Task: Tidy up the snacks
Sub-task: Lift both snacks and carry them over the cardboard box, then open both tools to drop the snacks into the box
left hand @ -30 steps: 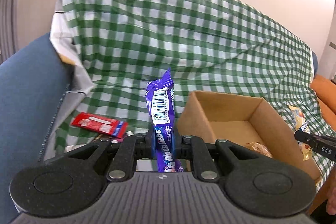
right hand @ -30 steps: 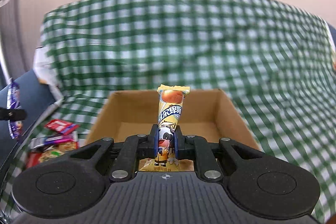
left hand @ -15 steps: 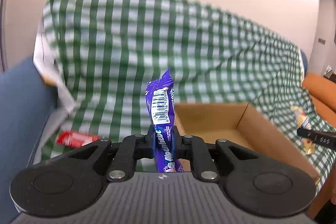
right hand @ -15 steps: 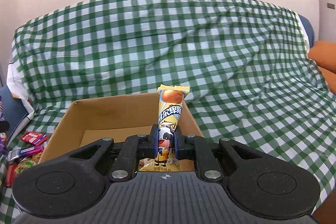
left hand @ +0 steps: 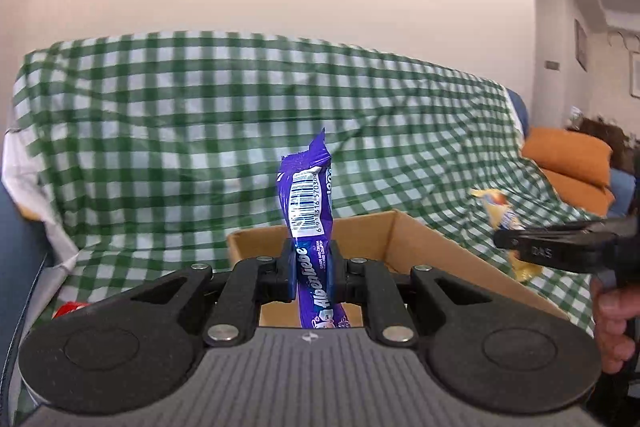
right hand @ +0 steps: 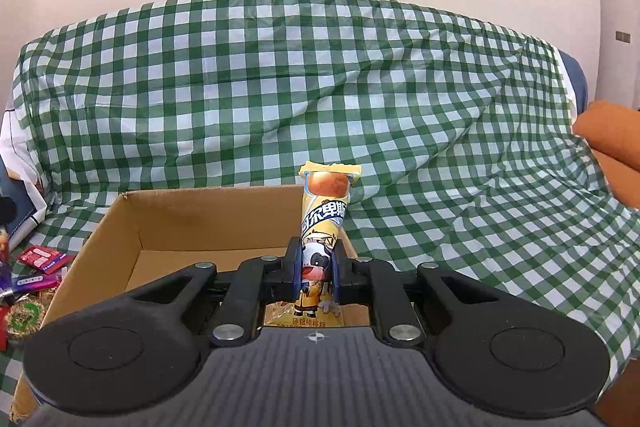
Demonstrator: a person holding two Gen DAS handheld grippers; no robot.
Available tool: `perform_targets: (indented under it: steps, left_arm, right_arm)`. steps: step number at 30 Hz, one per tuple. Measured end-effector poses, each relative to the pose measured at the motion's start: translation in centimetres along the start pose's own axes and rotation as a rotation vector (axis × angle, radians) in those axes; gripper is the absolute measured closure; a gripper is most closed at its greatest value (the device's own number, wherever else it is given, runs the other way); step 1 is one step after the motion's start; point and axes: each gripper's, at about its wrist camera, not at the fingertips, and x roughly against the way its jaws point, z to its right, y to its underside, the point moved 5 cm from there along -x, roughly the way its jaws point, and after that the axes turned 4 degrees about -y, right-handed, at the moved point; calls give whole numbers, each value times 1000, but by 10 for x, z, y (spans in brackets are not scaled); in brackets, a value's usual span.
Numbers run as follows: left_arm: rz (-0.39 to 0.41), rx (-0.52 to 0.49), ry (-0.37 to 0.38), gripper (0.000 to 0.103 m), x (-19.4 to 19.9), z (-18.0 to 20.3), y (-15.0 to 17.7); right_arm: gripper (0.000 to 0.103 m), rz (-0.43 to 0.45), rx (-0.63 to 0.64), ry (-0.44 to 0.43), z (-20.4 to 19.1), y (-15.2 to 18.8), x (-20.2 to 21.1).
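Right now both grippers are carrying snacks toward the cardboard box (right hand: 160, 227) sitting on the checked cloth (right hand: 320, 87). The left gripper (left hand: 312, 267) is clamping its fingers on the purple candy stick (left hand: 308, 203), upright, just short of the box's near wall. The right gripper (right hand: 316, 267) is pinching the yellow lollipop pack (right hand: 324, 223) over the box's right side. Each pack is probably best brought well inside the rim and lowered before release, one gripper at a time, so they aren't crowding each other.

left claw (left hand: 313, 277): black linkage arms | silver rivets | blue pads | ribbed grey housing
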Motion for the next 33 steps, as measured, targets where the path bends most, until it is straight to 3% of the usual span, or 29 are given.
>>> perform_targets:
  steps: [10,21,23,24,26,28,33]
  left_arm:
    - [-4,-104,63,89,-6,31,15]
    - [-17,-110,94,88,-9,39,18]
    - [-41,-106,133,77,-9,42,21]
    - [-40,-116,141,71,-8,44,22]
    - [-24,-152,133,54,-6,49,24]
    - [-15,-176,125,53,-5,52,25]
    - [20,-181,84,53,-6,48,25]
  right_arm:
    - [88,-13,16,3,-2,1,-3]
    - [88,-5,60,-5,-12,1,-3]
    - [87,-16,60,-15,-12,2,-5]
    - [84,-25,62,-19,-13,3,-6]
    - [57,-32,78,-14,-16,4,-8]
    - [46,-27,93,-11,-19,4,-8]
    - [44,-40,115,-10,-23,8,-10]
